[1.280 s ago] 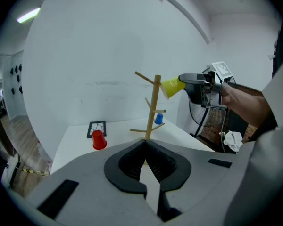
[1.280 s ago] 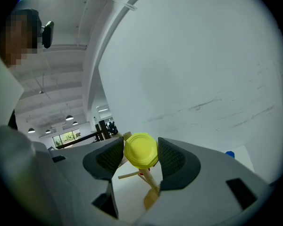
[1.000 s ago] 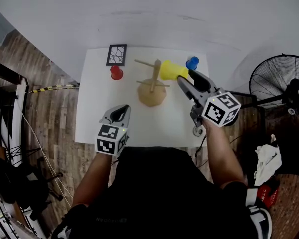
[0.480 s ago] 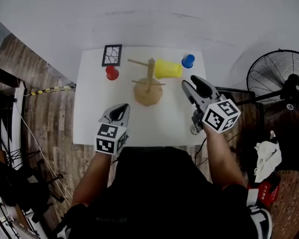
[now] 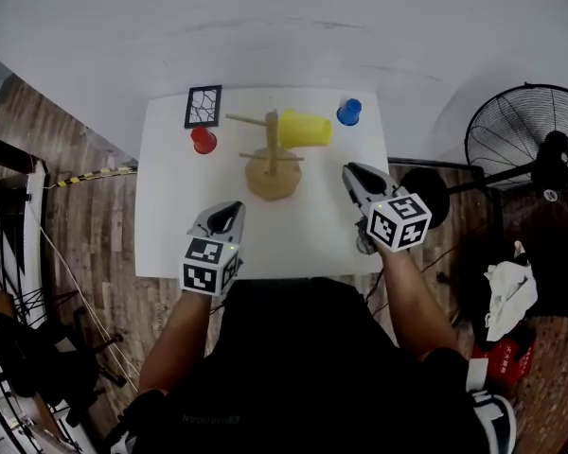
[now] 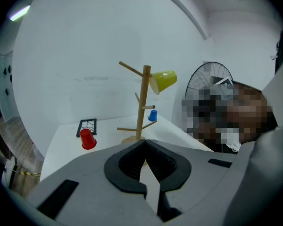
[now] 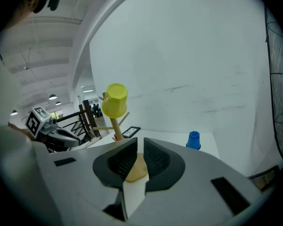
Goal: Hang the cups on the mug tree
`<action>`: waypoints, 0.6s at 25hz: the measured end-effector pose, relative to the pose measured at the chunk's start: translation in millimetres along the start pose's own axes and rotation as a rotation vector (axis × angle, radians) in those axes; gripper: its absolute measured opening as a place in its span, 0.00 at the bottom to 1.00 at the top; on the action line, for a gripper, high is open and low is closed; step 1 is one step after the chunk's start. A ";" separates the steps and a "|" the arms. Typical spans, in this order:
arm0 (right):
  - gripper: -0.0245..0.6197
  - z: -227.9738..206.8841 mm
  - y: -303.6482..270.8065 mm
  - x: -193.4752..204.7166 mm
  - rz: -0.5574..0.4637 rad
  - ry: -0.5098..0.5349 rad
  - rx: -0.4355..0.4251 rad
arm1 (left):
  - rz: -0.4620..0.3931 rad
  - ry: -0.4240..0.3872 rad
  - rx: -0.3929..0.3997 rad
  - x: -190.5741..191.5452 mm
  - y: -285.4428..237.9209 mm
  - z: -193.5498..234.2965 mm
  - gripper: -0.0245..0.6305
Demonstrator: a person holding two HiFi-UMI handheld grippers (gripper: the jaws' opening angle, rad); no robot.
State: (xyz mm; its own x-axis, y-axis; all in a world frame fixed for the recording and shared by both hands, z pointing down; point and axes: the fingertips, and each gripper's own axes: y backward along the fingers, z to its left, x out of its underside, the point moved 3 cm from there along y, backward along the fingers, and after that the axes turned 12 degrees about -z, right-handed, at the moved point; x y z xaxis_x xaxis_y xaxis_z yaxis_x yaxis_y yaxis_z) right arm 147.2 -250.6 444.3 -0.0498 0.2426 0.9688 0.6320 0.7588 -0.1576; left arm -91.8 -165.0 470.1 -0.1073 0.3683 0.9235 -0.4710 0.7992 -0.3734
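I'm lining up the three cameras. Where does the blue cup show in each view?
Head view: blue cup near the table's far right corner, right of the yellow cup.
Left gripper view: blue cup at centre, just right of the mug tree's pole.
Right gripper view: blue cup right of centre, on the table.
Shared landmark: the yellow cup on the mug tree.

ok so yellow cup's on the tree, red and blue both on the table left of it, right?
No: the blue cup stands right of the tree; only the red cup is left, per the head view. Yellow cup is on the tree.
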 end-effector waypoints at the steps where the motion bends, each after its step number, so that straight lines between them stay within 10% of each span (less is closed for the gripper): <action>1: 0.10 -5.8 -1.8 3.0 0.009 0.009 0.006 | 0.003 0.002 -0.003 0.8 -0.4 -1.6 0.06; 15: 0.13 -109.7 -57.8 42.0 0.131 0.260 0.065 | 0.062 0.042 -0.135 15.1 3.0 -17.6 0.06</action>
State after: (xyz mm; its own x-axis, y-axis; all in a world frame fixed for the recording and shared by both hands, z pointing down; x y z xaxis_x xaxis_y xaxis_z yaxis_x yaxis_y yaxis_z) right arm 193.5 -350.6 515.0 0.2337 0.1844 0.9547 0.5683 0.7707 -0.2880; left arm -79.5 -148.7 481.3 -0.0942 0.4359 0.8950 -0.3426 0.8299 -0.4403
